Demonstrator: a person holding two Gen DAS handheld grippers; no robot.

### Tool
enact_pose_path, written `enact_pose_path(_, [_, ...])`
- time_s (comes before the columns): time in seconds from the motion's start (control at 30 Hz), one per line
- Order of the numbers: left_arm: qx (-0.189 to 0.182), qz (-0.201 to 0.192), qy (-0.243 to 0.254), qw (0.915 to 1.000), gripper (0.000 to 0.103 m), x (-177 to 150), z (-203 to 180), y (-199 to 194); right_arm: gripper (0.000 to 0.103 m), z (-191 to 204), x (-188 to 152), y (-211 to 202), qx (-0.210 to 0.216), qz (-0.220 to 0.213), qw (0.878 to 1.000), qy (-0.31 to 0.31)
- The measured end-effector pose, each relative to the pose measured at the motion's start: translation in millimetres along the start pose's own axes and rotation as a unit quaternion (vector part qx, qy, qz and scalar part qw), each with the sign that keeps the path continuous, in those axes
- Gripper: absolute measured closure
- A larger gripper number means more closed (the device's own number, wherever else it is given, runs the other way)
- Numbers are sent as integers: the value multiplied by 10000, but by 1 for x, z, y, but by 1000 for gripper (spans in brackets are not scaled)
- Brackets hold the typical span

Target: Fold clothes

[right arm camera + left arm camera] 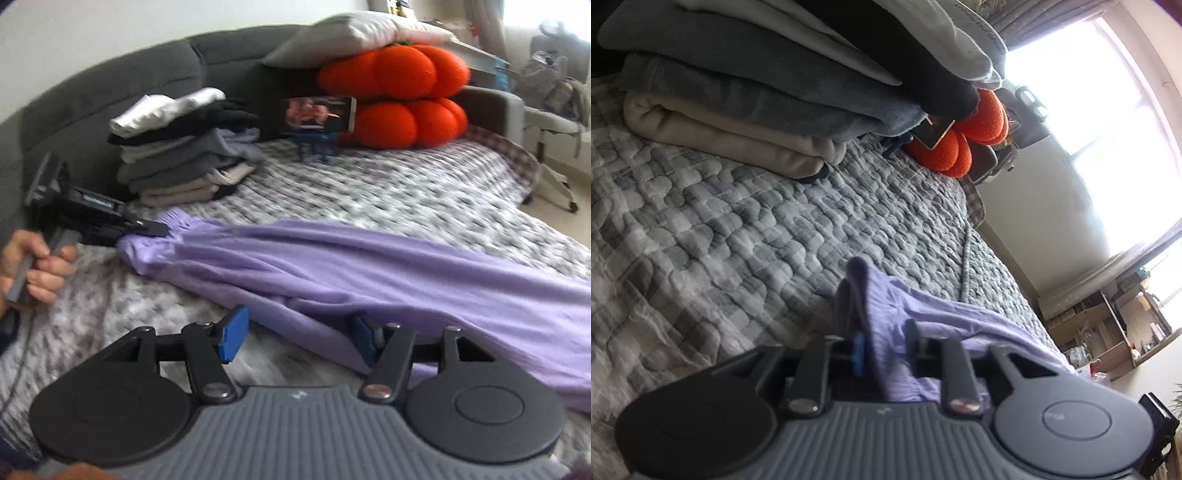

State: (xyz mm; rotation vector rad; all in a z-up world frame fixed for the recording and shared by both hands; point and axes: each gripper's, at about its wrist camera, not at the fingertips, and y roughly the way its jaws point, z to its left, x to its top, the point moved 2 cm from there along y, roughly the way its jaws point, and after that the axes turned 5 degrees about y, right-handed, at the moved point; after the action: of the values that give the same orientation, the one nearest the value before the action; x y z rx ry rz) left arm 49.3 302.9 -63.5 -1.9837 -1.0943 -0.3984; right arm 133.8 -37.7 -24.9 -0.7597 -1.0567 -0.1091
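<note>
Left gripper [884,343]: jaws a little apart, a gathered fold of the lilac garment [332,266] between them; whether the pads press it, I cannot tell. Judged to be pinning that end.
Right gripper [301,338]: jaws wide apart, straddling the garment's near edge, gripping nothing; likely lining up a grab.
Lilac garment: stretched long across the quilted bedspread [369,188], from 9 to 3 o'clock.
Folded stack [181,147]: at 11 o'clock, by the headboard, clear of the working area.
Orange cushions [399,96]: at 1 o'clock.

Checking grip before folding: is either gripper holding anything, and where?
Nothing is gripped: the lilac cloth garment, gathered end, lies inside the open left gripper; right gripper open too.
</note>
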Motion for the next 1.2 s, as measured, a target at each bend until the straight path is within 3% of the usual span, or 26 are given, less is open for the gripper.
enact_pose_path(0.03, [-24, -5, 36, 10000, 64, 0, -2, 1, 39, 1, 2, 1, 113, -24, 9999, 41])
enact_pose_path(0.3, [-25, -131, 156, 9998, 64, 3, -7, -6, 39, 15, 1, -3, 604, -46, 9982, 35])
enact_pose_path(0.43, [-181, -117, 309, 9993, 64, 2, -15, -3, 39, 17, -2, -8, 507, -45, 9987, -30])
enact_pose_path(0.77, [-3, 10, 497, 9988, 66, -2, -19, 9, 39, 5, 3, 0, -29, -12, 10000, 82])
enact_pose_path(0.87, [72, 14, 617, 9981, 68, -4, -21, 11, 38, 7, 4, 10, 436, 216, 9981, 369])
enact_pose_path(1.0, [92, -19, 646, 9979, 70, -4, -20, 9, 38, 14, 3, 5, 887, 152, 9936, 681])
enact_pose_path(1.03, [107, -33, 643, 9979, 70, -4, -20, 7, 46, 16, 3, 1, 955, 119, 9926, 737])
enact_pose_path(1.13, [123, -145, 564, 9982, 70, -1, -18, 1, 91, 21, 1, -15, 826, 35, 9925, 896])
enact_pose_path(1.2, [152, -239, 589, 9979, 70, 1, -17, -2, 99, 19, -4, -24, 659, 13, 9917, 1108])
